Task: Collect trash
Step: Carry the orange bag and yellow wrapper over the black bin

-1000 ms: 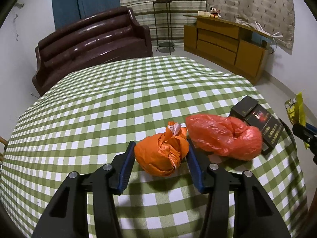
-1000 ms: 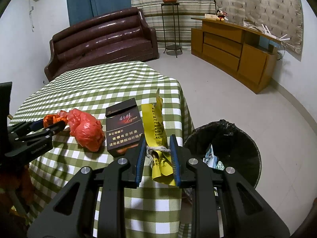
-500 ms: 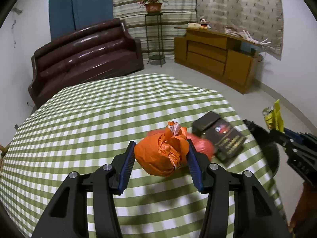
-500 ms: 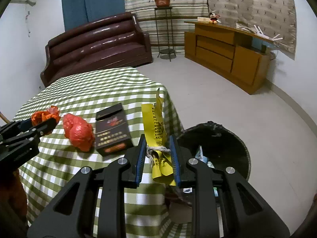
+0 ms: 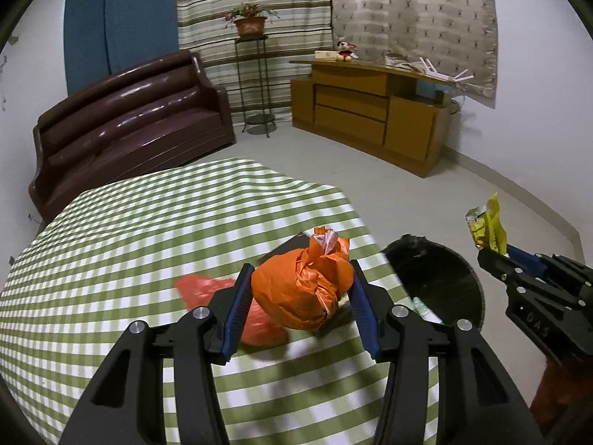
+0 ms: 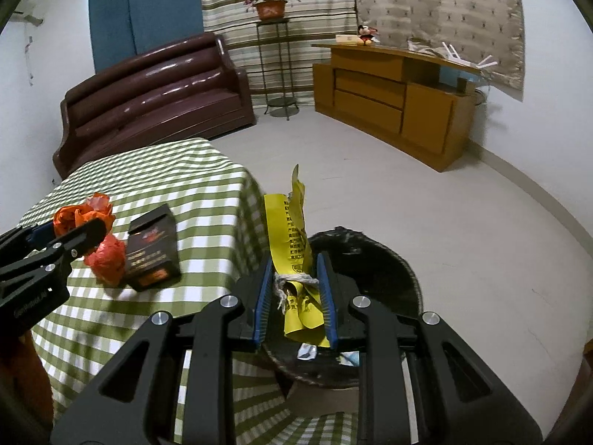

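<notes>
1. Two pieces of trash are in hand and neither is in the bin [image 6: 374, 259] yet, so I judge the task to be partly done, with the drops still to come.
2. Left hand-held gripper [image 5: 301, 293] is clenched on an orange bag [image 5: 302, 289], a knotted bundle held off the worktop [image 5: 129, 244], near its right edge.
3. Right hand-held gripper [image 6: 294, 293] is clenched on a yellow wrapper [image 6: 292, 244] tied with string; it hangs over the near left part of the bin's mouth, so letting go looks like the next step.
4. Still lying on the worktop are a red bag [image 6: 107, 259] and, touching it on its right, a dark box [image 6: 153, 248]. Whether the box counts as trash I cannot tell.
5. Bin: a round basket with a black liner, on the floor just beside the worktop's right edge. Something already lies inside, a silvery scrap and a pale bluish piece low at its near side; I cannot tell what they are.
6. What is left, as I judge it: release the wrapper, carry the orange bag right to the bin, then come back for the red bag and perhaps the box.
</notes>
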The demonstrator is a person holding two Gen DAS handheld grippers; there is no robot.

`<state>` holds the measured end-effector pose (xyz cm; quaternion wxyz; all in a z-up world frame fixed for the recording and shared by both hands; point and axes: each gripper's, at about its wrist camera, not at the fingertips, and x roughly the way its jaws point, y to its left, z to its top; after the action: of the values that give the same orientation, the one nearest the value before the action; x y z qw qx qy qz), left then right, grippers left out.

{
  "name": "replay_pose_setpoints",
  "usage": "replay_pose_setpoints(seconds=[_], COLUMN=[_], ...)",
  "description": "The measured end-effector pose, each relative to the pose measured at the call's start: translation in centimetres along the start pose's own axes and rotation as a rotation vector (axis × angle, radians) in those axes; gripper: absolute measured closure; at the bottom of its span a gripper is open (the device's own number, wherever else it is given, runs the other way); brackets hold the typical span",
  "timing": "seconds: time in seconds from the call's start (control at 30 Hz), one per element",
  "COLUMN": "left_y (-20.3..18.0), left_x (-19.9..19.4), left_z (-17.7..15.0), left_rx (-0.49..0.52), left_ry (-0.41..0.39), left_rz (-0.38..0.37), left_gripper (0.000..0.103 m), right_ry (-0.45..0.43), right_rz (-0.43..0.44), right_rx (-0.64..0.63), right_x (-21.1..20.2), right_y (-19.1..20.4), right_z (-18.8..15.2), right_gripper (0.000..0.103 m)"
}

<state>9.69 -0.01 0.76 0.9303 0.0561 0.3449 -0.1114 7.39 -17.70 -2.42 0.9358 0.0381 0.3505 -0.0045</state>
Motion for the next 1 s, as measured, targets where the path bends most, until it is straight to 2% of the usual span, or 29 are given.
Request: replay_pose_setpoints(seconds=[0.57,1.0], left_y=[-5.4,-7.4], left_x=[3.3,5.5], left_z=[1.2,1.1], left_rx=[0.05,0.086], left_ry=[0.006,0.033], left_rz=[-0.059,-0.068], left_gripper=[0.053,0.053], right_ry=[0.008,0.019], right_rz=[-0.06,-0.085], right_rx=[0.059,0.094], right_x=[0.8,2.1], right_y=[-3.9,-5.3], right_z=[-0.3,-0.5], right_gripper=[0.08,0.08])
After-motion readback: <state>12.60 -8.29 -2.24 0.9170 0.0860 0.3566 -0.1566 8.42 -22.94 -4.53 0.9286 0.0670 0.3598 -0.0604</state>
